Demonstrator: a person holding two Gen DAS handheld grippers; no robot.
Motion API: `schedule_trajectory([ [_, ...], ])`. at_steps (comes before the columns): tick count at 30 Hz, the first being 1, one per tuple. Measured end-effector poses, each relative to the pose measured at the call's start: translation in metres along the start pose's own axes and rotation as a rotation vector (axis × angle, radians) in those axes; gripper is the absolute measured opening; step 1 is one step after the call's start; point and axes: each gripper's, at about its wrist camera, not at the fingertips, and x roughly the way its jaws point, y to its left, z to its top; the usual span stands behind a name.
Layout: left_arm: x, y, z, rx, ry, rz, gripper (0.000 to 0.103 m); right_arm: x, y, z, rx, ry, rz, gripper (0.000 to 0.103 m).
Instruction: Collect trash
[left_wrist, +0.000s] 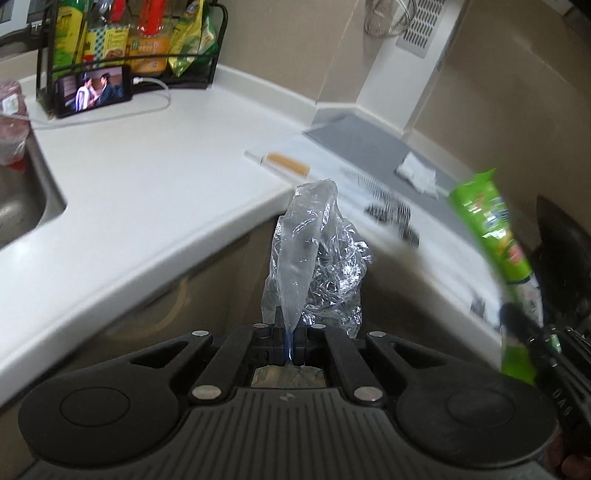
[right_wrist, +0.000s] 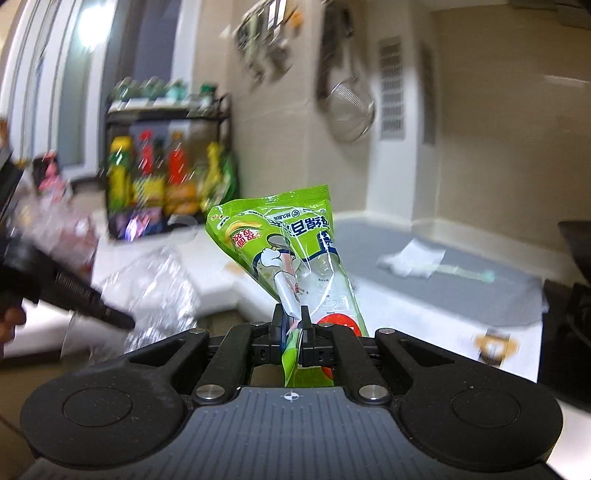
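left wrist view: the left gripper (left_wrist: 286, 334), jaws pressed together, pinches the lower edge of a crumpled clear plastic bag (left_wrist: 314, 254), which stands upright off its fingertips in front of the edge of the white l-shaped kitchen counter (left_wrist: 147, 177). right wrist view: the right gripper (right_wrist: 293, 325), jaws clamped, grips a green printed snack wrapper (right_wrist: 291, 243) near its lower end, the wrapper rising tilted above the fingers. the same wrapper shows blurred at the right of the left view. a crumpled white paper scrap (right_wrist: 413, 260) lies on the grey mat (right_wrist: 461, 291).
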Motion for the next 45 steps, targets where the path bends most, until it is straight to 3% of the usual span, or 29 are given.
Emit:
schedule_trajectory([
  [6,-0.001,0.009,-0.039,0.010,0.050,0.016,0.000,0.002,0.013,-0.036,0.071,0.172,0.017,0.006],
  [12,0.009,0.015,-0.063,0.001,0.101,0.035,0.000,0.003,0.029,-0.059,0.074,0.258,0.032,0.006],
  [19,0.013,0.006,-0.069,0.036,0.111,0.038,0.000,0.003,0.043,-0.060,0.022,0.268,0.043,0.006],
  [45,0.031,0.000,-0.069,0.017,0.144,0.054,0.000,0.019,0.038,-0.061,0.050,0.336,0.063,0.006],
])
